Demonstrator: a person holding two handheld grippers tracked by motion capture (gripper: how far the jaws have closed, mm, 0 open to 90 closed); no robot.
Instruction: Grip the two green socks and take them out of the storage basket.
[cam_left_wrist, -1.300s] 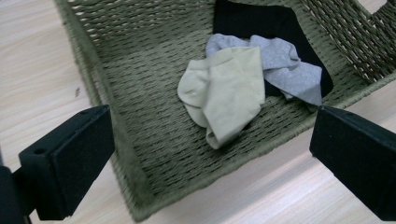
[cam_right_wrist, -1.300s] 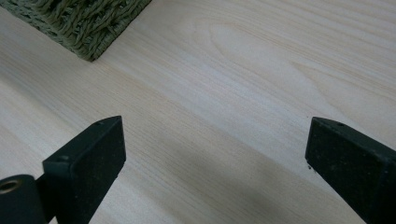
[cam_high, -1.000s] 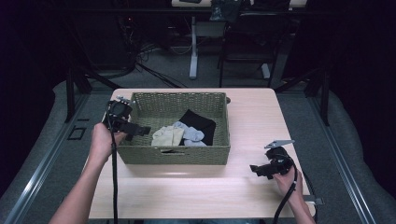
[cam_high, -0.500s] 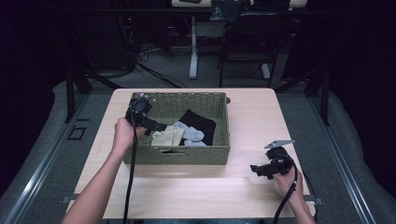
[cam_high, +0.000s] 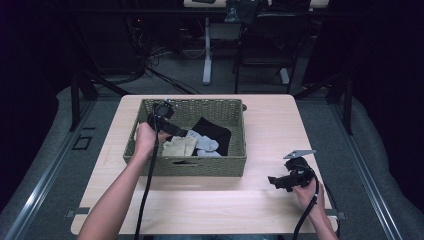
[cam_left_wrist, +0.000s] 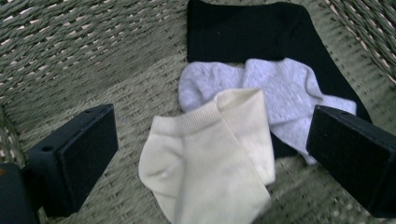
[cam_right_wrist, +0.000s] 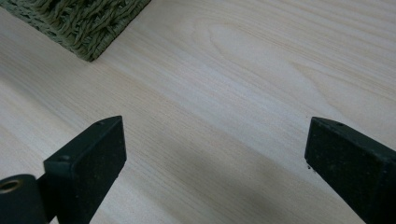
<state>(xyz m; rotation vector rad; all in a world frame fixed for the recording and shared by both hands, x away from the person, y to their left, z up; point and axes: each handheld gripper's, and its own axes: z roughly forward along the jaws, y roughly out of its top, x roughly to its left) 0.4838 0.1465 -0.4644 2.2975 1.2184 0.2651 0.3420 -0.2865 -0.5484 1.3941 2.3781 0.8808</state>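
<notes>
The left gripper (cam_high: 181, 133) hangs inside the basket (cam_high: 150, 165), jaws wide apart above the cream sock (cam_left_wrist: 215, 154), holding nothing. The cream sock lies on a grey sock (cam_left_wrist: 280, 88), with a black sock (cam_left_wrist: 252, 32) at the far side. On the right, the right gripper (cam_high: 274, 181) rests near the table (cam_high: 270, 120) edge, jaws wide and empty.

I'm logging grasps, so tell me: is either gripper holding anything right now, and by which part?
Nothing is held. The left gripper hangs open over the cream sock in the wicker basket; the right gripper is open above the bare table.
</notes>
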